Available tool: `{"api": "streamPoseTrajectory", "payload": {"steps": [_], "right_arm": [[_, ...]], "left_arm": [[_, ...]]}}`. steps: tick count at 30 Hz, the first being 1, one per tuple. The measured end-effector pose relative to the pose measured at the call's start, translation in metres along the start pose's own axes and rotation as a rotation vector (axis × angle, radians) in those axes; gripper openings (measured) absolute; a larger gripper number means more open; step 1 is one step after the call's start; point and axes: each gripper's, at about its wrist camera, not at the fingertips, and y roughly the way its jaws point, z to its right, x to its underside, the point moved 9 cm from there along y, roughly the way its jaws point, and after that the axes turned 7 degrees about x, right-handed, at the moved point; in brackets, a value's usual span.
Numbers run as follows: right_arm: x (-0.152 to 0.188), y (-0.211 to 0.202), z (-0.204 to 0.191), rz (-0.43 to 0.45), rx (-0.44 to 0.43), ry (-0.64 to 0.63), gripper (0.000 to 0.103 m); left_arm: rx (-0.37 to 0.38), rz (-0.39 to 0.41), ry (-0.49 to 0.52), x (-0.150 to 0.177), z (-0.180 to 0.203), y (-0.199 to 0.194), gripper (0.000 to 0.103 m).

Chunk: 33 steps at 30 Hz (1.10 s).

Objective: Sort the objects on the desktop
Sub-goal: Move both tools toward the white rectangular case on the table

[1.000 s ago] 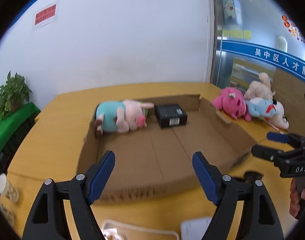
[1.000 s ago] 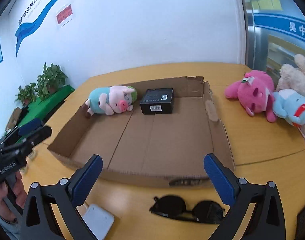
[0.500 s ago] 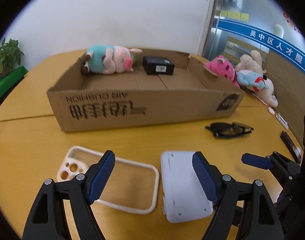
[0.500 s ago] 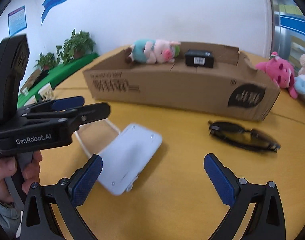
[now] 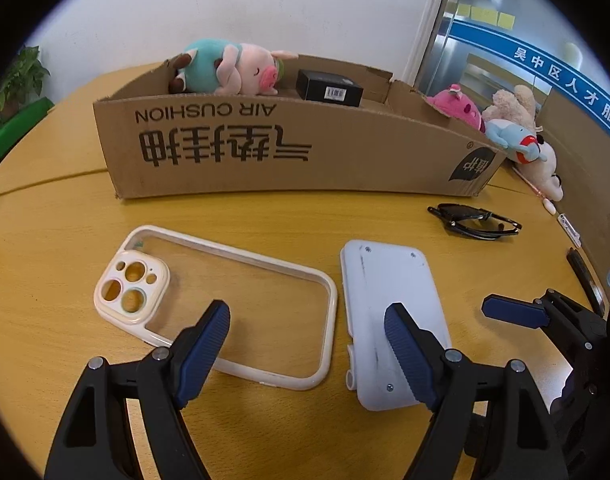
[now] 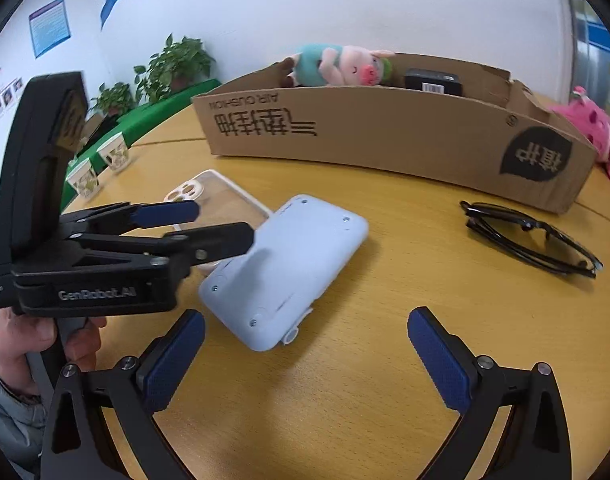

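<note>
My left gripper point(image 5: 305, 332) hangs open just above the table, with a clear phone case point(image 5: 225, 300) with a cream rim under its left finger and a white flat device point(image 5: 389, 312) under its right one. My right gripper point(image 6: 305, 340) is open too, low over bare tabletop, with the white device point(image 6: 289, 260) just ahead on its left and black sunglasses point(image 6: 529, 240) ahead on the right. Behind stands a shallow cardboard box point(image 5: 289, 152) holding a pig plush point(image 5: 233, 72) and a small black box point(image 5: 329, 88). Neither gripper holds anything.
A pink plush point(image 5: 461, 108) and other soft toys point(image 5: 517, 136) lie right of the box. Two paper cups point(image 6: 101, 164) stand at the table's left edge near green plants point(image 6: 177, 64). A person's hand point(image 6: 33, 340) holds the left gripper point(image 6: 221, 224).
Both grippers have come down from above the box to just over the table in front of it. The phone case and the white device now lie close under the left fingers.
</note>
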Motion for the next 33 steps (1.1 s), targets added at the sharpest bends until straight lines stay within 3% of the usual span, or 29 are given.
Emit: {"api": "streamPoseTrajectory", "payload": {"steps": [7,11,15,21,22,26,31,33], "right_arm": [[0.007,0.012,0.014,-0.067,-0.018,0.061,0.103],[0.006,0.009,0.02,-0.049,-0.072,0.104,0.103],[0.005,0.006,0.023,-0.034,-0.115,0.144,0.103],[0.003,0.01,0.01,-0.054,-0.077,0.089,0.103],[0.003,0.011,0.006,-0.059,-0.069,0.074,0.103],[-0.002,0.021,-0.019,-0.084,-0.039,-0.011,0.103],[-0.009,0.039,-0.032,-0.113,0.068,-0.099,0.103],[-0.01,0.038,-0.028,-0.106,0.059,-0.086,0.101]], "left_arm": [[-0.009,-0.005,0.002,-0.005,-0.012,-0.001,0.08],[-0.137,-0.014,0.03,-0.009,-0.042,-0.002,0.08],[-0.177,-0.011,0.054,-0.014,-0.063,-0.002,0.08],[-0.21,-0.025,-0.021,-0.024,-0.09,-0.004,0.08],[-0.189,-0.026,-0.045,-0.024,-0.088,-0.006,0.08],[0.035,-0.021,-0.117,-0.023,-0.049,-0.02,0.08],[0.172,-0.067,-0.115,-0.023,-0.004,-0.011,0.079],[0.236,-0.105,-0.134,-0.018,0.009,0.002,0.078]]}}
